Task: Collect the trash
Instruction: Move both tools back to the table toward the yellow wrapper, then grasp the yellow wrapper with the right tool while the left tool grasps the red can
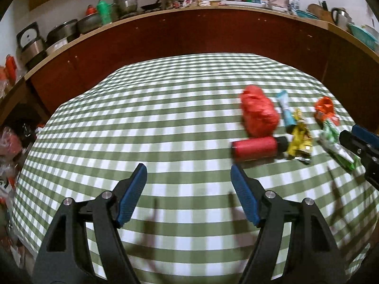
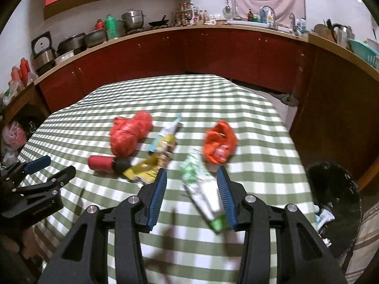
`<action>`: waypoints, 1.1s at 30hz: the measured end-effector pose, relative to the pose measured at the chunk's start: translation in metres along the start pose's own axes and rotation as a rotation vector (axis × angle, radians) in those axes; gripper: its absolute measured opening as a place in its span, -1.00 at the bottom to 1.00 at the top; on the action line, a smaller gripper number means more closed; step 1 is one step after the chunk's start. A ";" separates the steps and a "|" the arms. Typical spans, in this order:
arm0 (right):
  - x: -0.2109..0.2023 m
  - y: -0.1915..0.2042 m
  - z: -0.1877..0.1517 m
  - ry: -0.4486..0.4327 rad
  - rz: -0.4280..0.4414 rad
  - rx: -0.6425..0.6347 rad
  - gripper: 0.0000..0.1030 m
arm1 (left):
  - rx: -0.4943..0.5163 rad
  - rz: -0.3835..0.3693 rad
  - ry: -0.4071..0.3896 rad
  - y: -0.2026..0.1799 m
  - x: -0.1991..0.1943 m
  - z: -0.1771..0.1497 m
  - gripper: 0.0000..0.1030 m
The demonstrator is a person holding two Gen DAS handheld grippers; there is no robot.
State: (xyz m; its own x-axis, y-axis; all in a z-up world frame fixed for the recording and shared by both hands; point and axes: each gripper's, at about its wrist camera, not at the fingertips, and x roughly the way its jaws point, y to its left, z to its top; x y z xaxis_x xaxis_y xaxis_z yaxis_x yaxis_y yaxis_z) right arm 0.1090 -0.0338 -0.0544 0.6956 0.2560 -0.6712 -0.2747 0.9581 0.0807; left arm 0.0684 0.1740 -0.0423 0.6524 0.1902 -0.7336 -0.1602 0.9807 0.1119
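Note:
Trash lies on a green checked table [image 2: 248,108]. My right gripper [image 2: 192,174] is open, and a green and white wrapper [image 2: 201,187] lies between its fingers, close to the right one. Beyond it lie an orange wrapper [image 2: 219,145], a yellow wrapper [image 2: 156,161], a blue tube [image 2: 167,130], a red crumpled bag [image 2: 129,133] and a red roll with a black end [image 2: 106,163]. My left gripper [image 1: 189,174] is open and empty above the cloth, left of the red roll [image 1: 254,150]. The red bag [image 1: 259,113] lies beyond the roll.
A black bin [image 2: 334,203] with some trash in it stands at the table's right edge. A dark red kitchen counter [image 2: 189,47] with pots and bottles runs behind the table. Plastic bags [image 1: 11,146] lie on the floor at the left.

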 end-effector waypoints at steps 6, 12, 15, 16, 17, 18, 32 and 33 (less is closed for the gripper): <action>0.013 0.031 0.008 0.020 0.027 -0.045 -0.15 | -0.038 0.025 -0.002 0.028 0.003 0.000 0.39; 0.036 0.046 0.010 0.080 0.012 -0.050 -0.15 | -0.061 0.042 0.001 0.049 0.008 -0.004 0.40; 0.043 0.048 0.011 0.105 -0.005 -0.048 -0.15 | -0.069 0.041 0.008 0.055 0.011 -0.006 0.40; 0.045 0.050 0.011 0.111 -0.011 -0.051 -0.15 | -0.070 0.039 0.010 0.056 0.012 -0.006 0.40; 0.048 0.051 0.010 0.121 -0.015 -0.051 -0.16 | -0.071 0.037 0.011 0.056 0.013 -0.006 0.40; 0.049 0.051 0.010 0.128 -0.015 -0.050 -0.17 | -0.072 0.035 0.011 0.057 0.014 -0.006 0.40; 0.036 0.051 0.010 0.084 -0.011 -0.051 -0.28 | -0.069 -0.008 0.021 0.044 0.016 -0.006 0.40; 0.034 0.051 0.010 0.078 -0.012 -0.052 -0.28 | -0.066 -0.016 0.021 0.041 0.015 -0.006 0.40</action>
State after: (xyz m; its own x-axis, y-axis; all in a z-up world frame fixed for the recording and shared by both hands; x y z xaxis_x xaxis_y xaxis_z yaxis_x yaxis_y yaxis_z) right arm 0.1251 0.0250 -0.0660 0.6461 0.2320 -0.7272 -0.3021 0.9526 0.0356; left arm 0.0674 0.2169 -0.0527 0.6397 0.1733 -0.7489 -0.1988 0.9784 0.0567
